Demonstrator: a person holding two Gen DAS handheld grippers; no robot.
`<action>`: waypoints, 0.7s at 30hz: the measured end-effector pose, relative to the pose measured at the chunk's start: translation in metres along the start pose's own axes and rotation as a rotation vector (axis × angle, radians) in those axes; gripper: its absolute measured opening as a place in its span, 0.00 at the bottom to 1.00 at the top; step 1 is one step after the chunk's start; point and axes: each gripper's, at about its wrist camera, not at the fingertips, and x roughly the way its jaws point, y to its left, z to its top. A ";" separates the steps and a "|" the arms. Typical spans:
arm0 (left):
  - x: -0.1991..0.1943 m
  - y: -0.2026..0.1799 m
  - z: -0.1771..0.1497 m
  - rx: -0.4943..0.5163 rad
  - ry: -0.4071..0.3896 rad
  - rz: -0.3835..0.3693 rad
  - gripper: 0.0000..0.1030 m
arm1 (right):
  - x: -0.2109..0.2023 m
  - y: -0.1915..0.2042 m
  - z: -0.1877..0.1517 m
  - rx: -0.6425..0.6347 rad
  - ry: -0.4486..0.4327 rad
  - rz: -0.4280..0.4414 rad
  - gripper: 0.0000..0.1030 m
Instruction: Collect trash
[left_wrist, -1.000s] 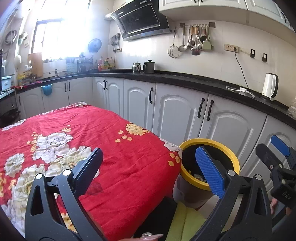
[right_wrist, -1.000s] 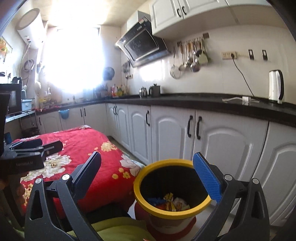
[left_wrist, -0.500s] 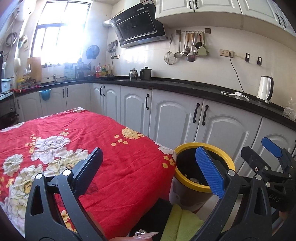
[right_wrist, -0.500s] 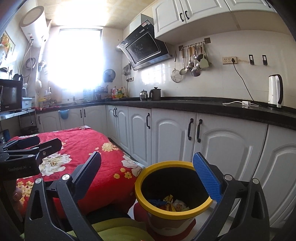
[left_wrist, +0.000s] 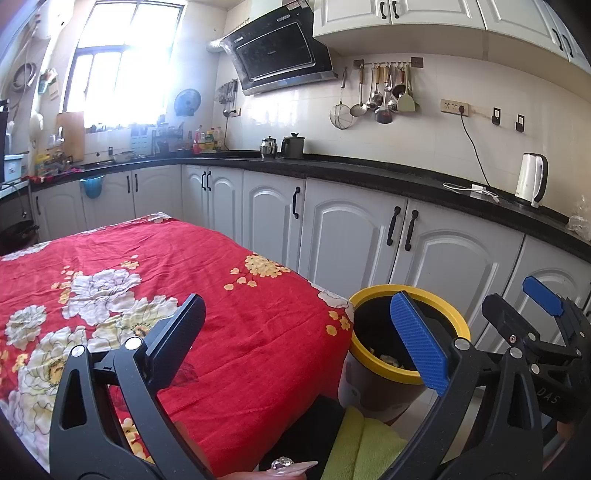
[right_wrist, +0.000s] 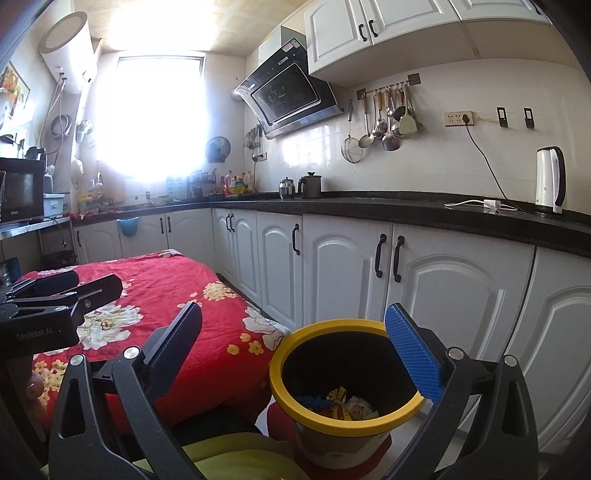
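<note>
Wrappers (right_wrist: 345, 404) lie low in the yellow-rimmed bin (right_wrist: 332, 424) beside the red-clothed counter (left_wrist: 166, 295), apparently cleared, and with left tool (left_wrist: 295, 343) and right tool (right_wrist: 295, 343) both spread and empty, a careless swing could tip it.
</note>
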 end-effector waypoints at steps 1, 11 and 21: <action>0.000 0.000 0.000 -0.001 0.000 0.002 0.89 | 0.000 0.000 0.000 0.000 0.000 0.000 0.94; 0.000 0.000 0.000 -0.002 0.000 0.001 0.89 | 0.000 0.000 -0.001 0.001 0.000 -0.001 0.94; 0.000 0.001 0.000 -0.002 -0.002 0.004 0.89 | 0.001 0.000 -0.002 0.000 0.002 0.002 0.94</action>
